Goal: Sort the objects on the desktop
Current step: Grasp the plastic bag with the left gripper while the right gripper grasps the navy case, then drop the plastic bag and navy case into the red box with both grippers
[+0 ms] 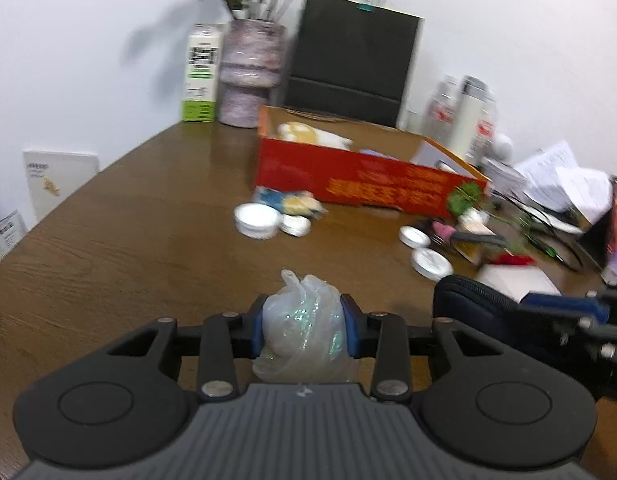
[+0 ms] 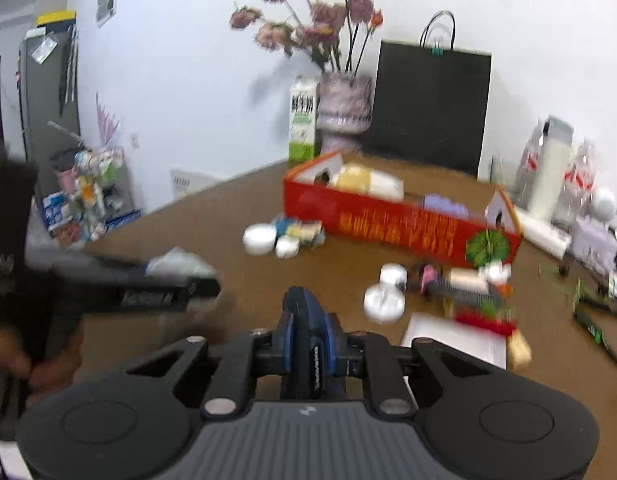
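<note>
My left gripper [image 1: 304, 328] is shut on a crumpled clear plastic bag [image 1: 304, 320], held above the brown table [image 1: 128, 232]. My right gripper [image 2: 306, 344] is shut on a dark blue zip case [image 2: 302, 320], held on edge; the case also shows in the left wrist view [image 1: 468, 304]. An open red cardboard box [image 1: 364, 182] with several items inside stands beyond, also in the right wrist view [image 2: 392, 224]. White round jars [image 1: 256, 220] and a small packet [image 1: 292, 202] lie before it. More lids [image 1: 430, 262] and clutter lie to the right.
A vase of dried flowers [image 1: 250, 72], a milk carton [image 1: 200, 72] and a black paper bag [image 1: 352, 60] stand at the back wall. Bottles [image 1: 468, 116], papers [image 1: 556, 176] and cables crowd the right side. A white pad [image 2: 456, 338] lies near the right gripper.
</note>
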`<state>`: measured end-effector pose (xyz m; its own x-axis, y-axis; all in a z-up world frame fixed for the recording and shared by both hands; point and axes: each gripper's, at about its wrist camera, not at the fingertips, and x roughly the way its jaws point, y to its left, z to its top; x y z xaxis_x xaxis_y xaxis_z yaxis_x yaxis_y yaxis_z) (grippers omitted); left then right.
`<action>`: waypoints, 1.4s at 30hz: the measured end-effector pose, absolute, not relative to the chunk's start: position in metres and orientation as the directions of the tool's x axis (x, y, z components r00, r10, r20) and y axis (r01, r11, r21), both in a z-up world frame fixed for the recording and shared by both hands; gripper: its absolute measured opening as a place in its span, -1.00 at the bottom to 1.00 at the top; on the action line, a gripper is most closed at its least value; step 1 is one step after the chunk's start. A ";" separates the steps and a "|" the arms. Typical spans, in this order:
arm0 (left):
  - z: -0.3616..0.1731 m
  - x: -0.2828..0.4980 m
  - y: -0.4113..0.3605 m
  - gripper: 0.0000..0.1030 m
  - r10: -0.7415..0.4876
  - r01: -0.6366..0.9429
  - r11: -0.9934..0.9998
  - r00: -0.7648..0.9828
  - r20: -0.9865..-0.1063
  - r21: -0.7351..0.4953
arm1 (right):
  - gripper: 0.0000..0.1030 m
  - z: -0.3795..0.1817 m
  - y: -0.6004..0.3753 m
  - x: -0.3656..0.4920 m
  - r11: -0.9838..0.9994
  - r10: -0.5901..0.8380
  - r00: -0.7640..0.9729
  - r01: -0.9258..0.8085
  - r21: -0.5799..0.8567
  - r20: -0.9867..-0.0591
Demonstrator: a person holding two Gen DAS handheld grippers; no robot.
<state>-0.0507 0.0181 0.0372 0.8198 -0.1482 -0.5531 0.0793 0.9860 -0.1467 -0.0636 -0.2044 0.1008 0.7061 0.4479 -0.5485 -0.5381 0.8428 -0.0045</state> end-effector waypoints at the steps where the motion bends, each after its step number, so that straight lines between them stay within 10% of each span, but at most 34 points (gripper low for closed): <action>1: 0.036 -0.054 0.013 -0.28 -0.159 0.097 0.985 0.815 -0.557 -0.140 | -0.72 0.098 -0.209 -0.070 0.849 0.440 0.706 -0.529 0.000 -0.555; 6: 0.031 -0.061 -0.002 -0.28 -0.184 0.141 0.983 0.796 -0.576 -0.120 | -0.59 0.088 -0.221 -0.092 0.860 0.394 0.702 -0.510 -0.033 -0.593; 10: 0.029 -0.063 -0.006 -0.28 -0.186 0.153 0.983 0.792 -0.582 -0.106 | 0.21 0.076 -0.225 -0.094 0.867 0.376 0.699 -0.497 -0.035 -0.608; 15: 0.031 -0.071 -0.011 -0.27 -0.194 0.182 0.980 0.793 -0.578 -0.079 | 0.43 0.066 -0.224 -0.081 0.880 0.340 0.707 -0.472 -0.056 -0.620; 31: 0.078 -0.048 -0.003 -0.28 -0.280 0.207 0.958 0.824 -0.493 -0.198 | 0.14 0.118 -0.265 -0.052 0.861 0.509 0.723 -0.429 0.275 -0.467; 42: 0.148 0.134 -0.039 -0.28 -0.257 0.200 0.965 0.848 -0.463 -0.170 | 0.16 0.181 -0.274 0.152 0.929 0.355 0.804 -0.246 0.277 -0.476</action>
